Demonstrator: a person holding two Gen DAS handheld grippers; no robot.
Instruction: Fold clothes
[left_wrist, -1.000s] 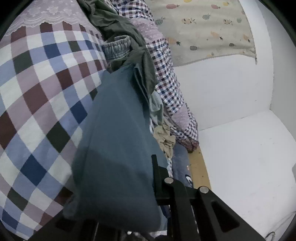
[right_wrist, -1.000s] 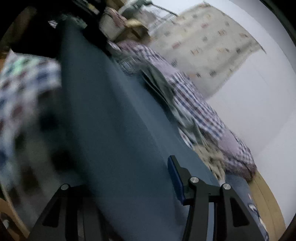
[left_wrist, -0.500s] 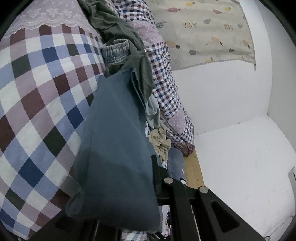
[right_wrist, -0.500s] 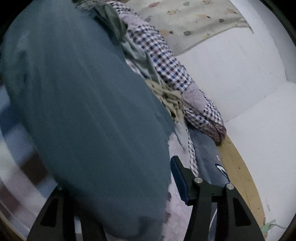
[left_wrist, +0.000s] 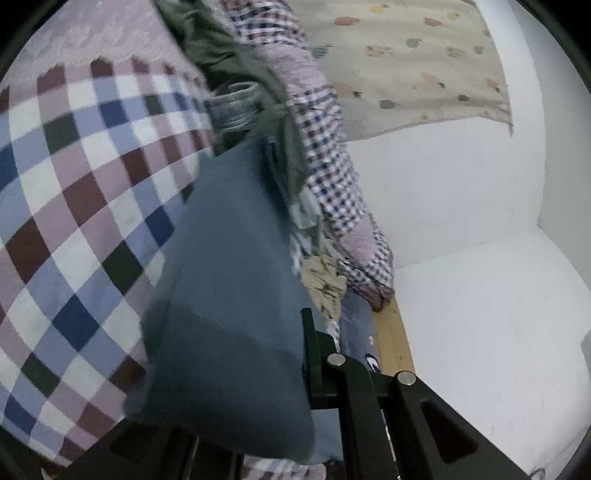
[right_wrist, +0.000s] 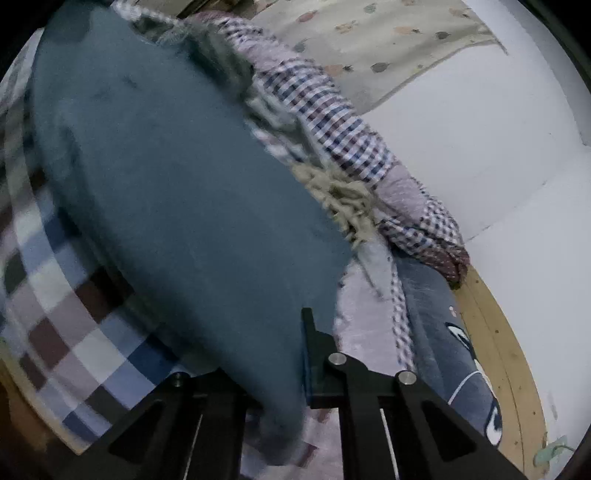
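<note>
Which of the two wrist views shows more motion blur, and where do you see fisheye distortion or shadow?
Right wrist view: more blurred; the checked bedspread smears at the left and the teal garment has soft edges. Left wrist view: milder blur, mostly on the clothes pile; its bedspread checks bulge with fisheye curvature. Both views: dark vignette at the corners and dim shadow near the jaws.
</note>
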